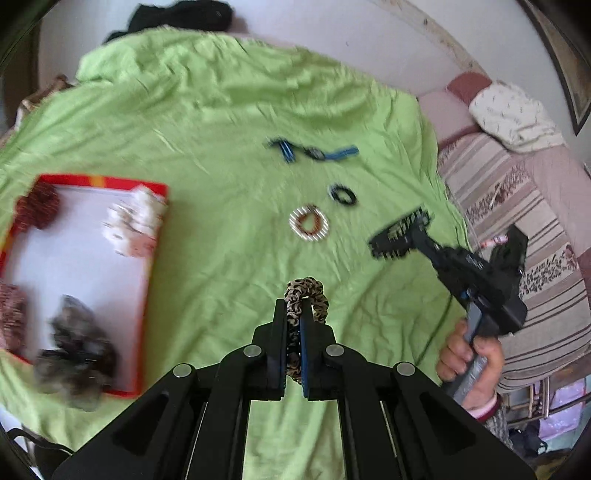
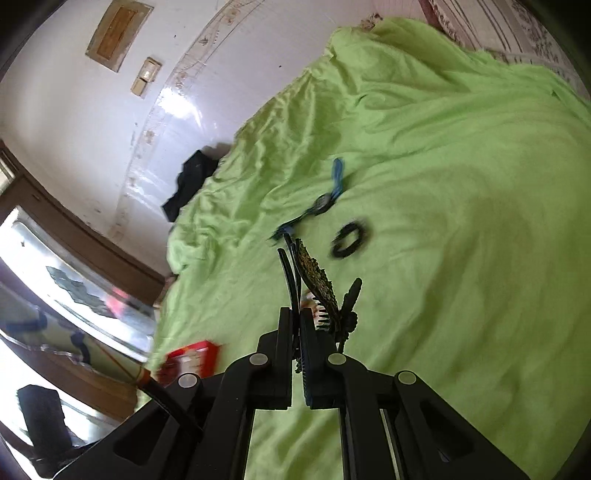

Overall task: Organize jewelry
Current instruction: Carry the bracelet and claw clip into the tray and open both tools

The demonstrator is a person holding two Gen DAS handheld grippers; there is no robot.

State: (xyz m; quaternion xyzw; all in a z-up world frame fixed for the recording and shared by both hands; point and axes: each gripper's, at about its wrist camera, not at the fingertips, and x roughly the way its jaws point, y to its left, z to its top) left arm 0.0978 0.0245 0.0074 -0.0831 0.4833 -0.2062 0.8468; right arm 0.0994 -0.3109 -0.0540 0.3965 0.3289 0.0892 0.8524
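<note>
My left gripper (image 1: 294,308) is shut on a leopard-print scrunchie (image 1: 308,293), held above the green sheet (image 1: 207,122). My right gripper (image 2: 296,314) is shut on a butterfly hair comb (image 2: 319,286); in the left wrist view it (image 1: 400,230) hovers at the right with the comb (image 1: 395,236). On the sheet lie a striped ring with a brown band (image 1: 308,224), black hair ties (image 1: 342,194) (image 2: 349,240) and a blue watch (image 1: 314,150) (image 2: 325,199). A red-rimmed tray (image 1: 155,236) at the left holds several scrunchies.
A striped bedcover and a pillow (image 1: 513,114) lie to the right of the sheet. Dark clothing (image 1: 181,16) sits at the far edge by the wall. In the right wrist view the tray (image 2: 192,356) is low left, near a window.
</note>
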